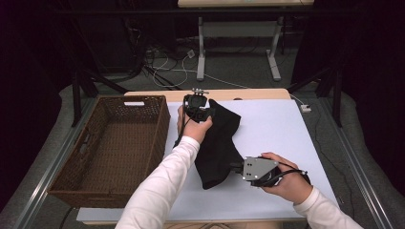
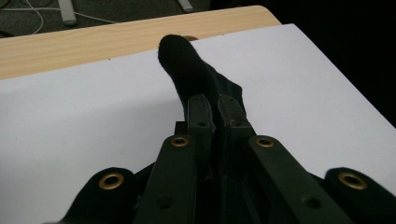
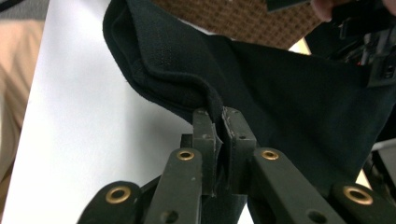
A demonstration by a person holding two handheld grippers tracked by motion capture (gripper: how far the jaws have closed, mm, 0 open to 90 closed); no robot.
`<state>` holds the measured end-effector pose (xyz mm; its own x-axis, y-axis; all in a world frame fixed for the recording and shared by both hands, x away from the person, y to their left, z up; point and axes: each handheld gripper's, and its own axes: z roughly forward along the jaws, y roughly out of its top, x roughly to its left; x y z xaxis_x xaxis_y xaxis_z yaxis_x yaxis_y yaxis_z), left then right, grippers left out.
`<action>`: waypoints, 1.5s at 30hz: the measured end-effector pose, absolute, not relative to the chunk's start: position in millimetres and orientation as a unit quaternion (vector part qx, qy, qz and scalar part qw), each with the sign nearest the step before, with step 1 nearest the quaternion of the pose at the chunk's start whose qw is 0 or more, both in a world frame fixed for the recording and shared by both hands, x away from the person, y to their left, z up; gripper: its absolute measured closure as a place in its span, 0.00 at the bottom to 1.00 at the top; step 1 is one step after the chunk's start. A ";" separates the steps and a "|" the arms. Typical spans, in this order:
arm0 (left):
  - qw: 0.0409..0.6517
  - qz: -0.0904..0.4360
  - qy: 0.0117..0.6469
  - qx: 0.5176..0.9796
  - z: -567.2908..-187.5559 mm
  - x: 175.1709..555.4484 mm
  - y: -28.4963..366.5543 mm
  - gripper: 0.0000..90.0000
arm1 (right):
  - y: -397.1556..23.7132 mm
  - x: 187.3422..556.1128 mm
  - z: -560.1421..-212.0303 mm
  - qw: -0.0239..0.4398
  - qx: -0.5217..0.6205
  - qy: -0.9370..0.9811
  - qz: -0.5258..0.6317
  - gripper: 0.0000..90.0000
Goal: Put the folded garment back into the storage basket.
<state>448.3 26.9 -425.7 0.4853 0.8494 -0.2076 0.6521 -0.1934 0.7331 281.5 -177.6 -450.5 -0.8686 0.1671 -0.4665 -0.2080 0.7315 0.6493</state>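
A black cloth (image 1: 217, 143) hangs stretched between my two grippers above the white mat (image 1: 272, 129). My left gripper (image 1: 206, 114) is at the far middle of the table, shut on the cloth's far edge; in the left gripper view (image 2: 215, 105) its jaws pinch the fabric, and a rounded fold of the cloth (image 2: 184, 65) sticks out past them. My right gripper (image 1: 235, 168) is near the front, shut on the cloth's near edge. In the right gripper view (image 3: 219, 116) the jaws clamp a thick hem of the cloth (image 3: 280, 79).
A brown wicker basket (image 1: 95, 157) with nothing in it stands on the left, beside the mat. The wooden table edge (image 1: 248, 94) runs along the far side. Beyond it lie floor cables (image 1: 167, 67) and the legs of another table (image 1: 201, 52).
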 end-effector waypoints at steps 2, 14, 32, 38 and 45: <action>0.401 0.123 0.494 0.761 -422.0 447.1 28.7 0.95 | -177.3 281.0 -449.9 0.264 -0.014 0.889 0.375 0.95; 0.406 0.131 0.498 0.755 -395.7 438.1 39.6 0.95 | -176.3 273.6 -443.1 0.327 -0.048 0.844 0.423 0.95; 0.408 0.131 0.508 0.747 -362.2 419.1 70.5 0.95 | -151.0 265.7 -421.2 0.348 -0.088 0.812 0.459 0.95; 0.403 0.136 0.520 0.741 -352.2 412.8 89.1 0.95 | -139.1 265.3 -413.8 0.341 -0.099 0.807 0.472 0.95; 0.392 0.149 0.531 0.737 -349.5 414.1 115.4 0.95 | -116.7 266.6 -408.5 0.331 -0.115 0.805 0.479 0.95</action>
<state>414.1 115.4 -349.5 0.3923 0.8986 -0.1967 0.6654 -0.1296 0.7352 266.6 -116.7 -408.5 -0.7548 0.1317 -0.6426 -0.5023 0.5139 0.6954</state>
